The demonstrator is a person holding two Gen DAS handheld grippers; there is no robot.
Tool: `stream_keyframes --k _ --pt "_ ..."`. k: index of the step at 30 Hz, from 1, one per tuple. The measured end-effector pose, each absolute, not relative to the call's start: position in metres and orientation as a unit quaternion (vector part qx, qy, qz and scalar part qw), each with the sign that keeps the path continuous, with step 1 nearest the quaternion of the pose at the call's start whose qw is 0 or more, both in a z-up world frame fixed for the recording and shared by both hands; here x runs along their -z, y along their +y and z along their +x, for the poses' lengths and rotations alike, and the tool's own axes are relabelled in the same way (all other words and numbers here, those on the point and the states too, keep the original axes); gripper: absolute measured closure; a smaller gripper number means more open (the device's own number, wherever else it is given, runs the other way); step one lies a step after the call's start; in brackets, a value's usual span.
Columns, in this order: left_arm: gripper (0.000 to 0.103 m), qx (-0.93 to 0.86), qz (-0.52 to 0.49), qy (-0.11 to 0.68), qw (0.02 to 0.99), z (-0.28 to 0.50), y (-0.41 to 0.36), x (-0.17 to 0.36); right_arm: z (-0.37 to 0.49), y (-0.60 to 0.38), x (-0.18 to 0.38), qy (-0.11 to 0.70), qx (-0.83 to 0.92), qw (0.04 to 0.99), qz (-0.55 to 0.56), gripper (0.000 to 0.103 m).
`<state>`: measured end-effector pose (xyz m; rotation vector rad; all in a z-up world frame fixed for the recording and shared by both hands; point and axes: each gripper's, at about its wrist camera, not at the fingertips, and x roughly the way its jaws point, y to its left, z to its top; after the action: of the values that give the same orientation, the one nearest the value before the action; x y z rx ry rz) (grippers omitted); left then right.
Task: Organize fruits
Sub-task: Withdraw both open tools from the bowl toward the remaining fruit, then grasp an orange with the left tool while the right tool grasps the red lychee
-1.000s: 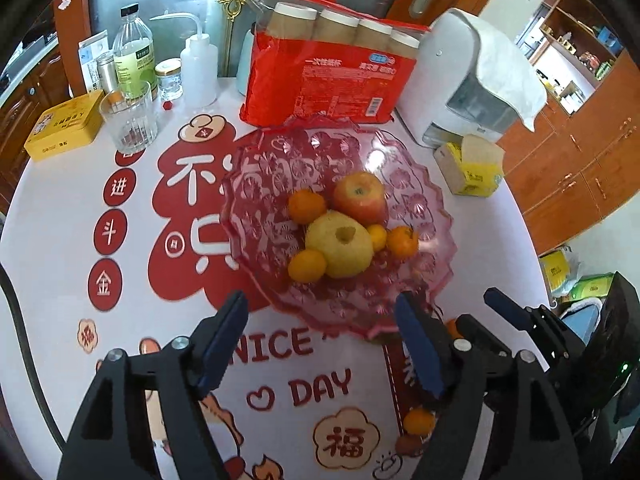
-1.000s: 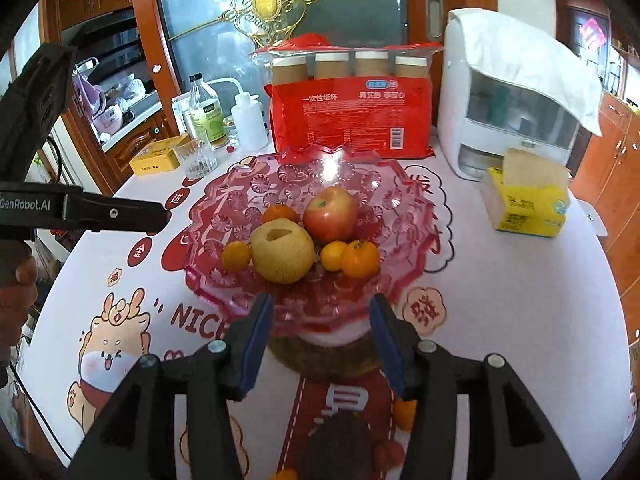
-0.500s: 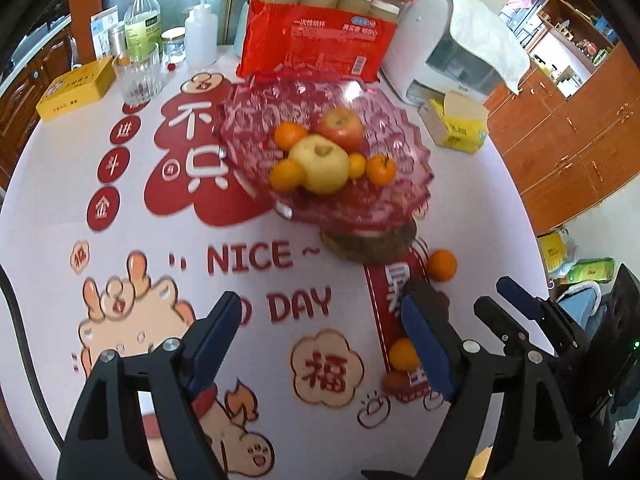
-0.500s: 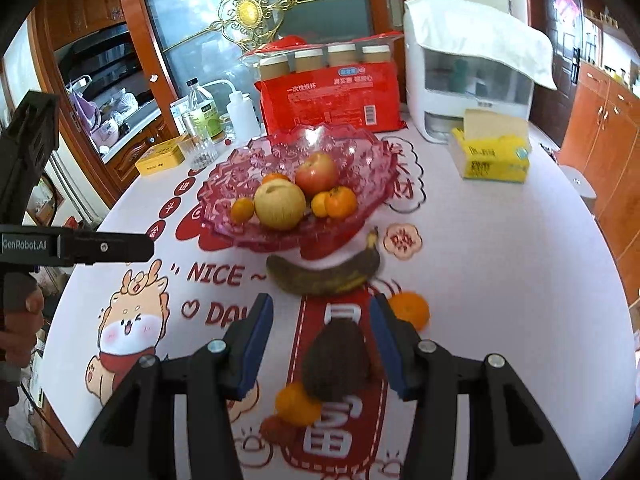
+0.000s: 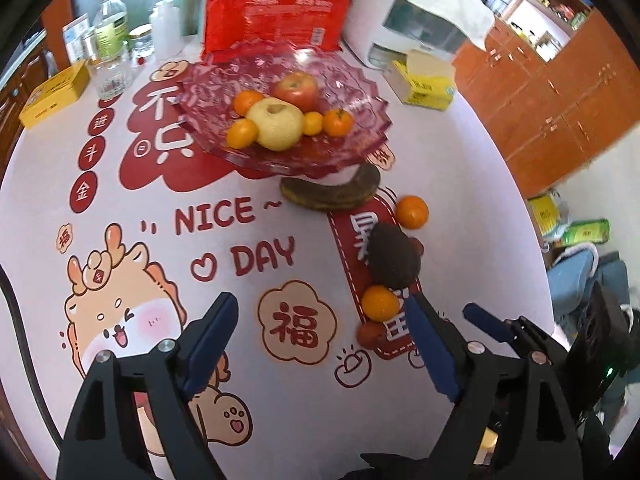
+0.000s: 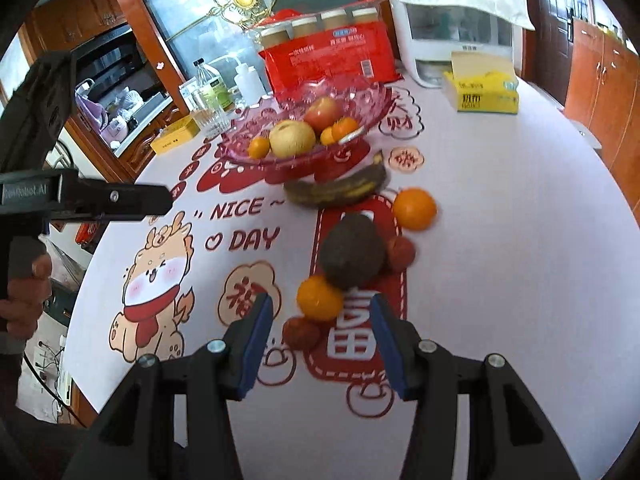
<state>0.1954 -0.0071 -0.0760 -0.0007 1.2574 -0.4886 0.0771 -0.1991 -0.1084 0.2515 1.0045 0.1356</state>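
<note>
My left wrist camera looks steeply down past its fingers at the white printed tablecloth [image 5: 280, 400], from fairly close above. My right wrist camera faces the same way from beside it. Both views share the pink glass fruit bowl [image 5: 360, 92] [image 6: 372, 96] and the loose fruit before it.

Pink glass fruit bowl [image 6: 372, 114] standing on printed tablecloth, holding red apple [image 6: 323, 113], pale yellow pear [image 6: 292, 139] and four small oranges (one tucked between pear and apple side). Blackened banana [image 6: 338, 192] lying curved just in front of bowl's foot. Dark rough-skinned avocado [image 6: 353, 251] sitting nearer, on red banner print. Larger orange [image 6: 414, 208] resting beside it, toward banana; another orange [image 6: 319, 298] touching its near edge. Two small reddish fruits flanking: one [image 6: 400, 253] beside avocado, one [image 6: 301, 333] nearest.
</note>
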Motion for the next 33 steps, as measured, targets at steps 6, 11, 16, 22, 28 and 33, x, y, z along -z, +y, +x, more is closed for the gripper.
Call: stream_keyframes --k 6,11,16,22,28,33 --pt "0.011 0.259 0.044 0.601 0.755 0.199 -0.033 0.091 0.064 -0.184 0.119 0.467 -0.065 0.872 0.132 0.052" --pt "0.011 0.283 0.079 0.622 0.726 0.202 -0.053 0.114 0.056 -0.171 0.132 0.457 -0.056 0.877 0.138 0.052" --pt "0.011 0.316 0.105 0.64 0.693 0.205 -0.073 0.139 0.051 -0.156 0.147 0.445 -0.036 0.886 0.123 0.052" --pt "0.011 0.345 0.109 0.663 0.655 0.208 -0.092 0.172 0.053 -0.145 0.167 0.45 -0.005 0.886 0.113 0.053" --pt "0.02 0.359 0.123 0.669 0.639 0.204 -0.109 0.192 0.061 -0.146 0.178 0.448 0.015 0.887 0.114 0.061" --pt "0.034 0.366 0.118 0.676 0.629 0.201 -0.115 0.203 0.066 -0.148 0.183 0.449 0.01 0.885 0.121 0.067"
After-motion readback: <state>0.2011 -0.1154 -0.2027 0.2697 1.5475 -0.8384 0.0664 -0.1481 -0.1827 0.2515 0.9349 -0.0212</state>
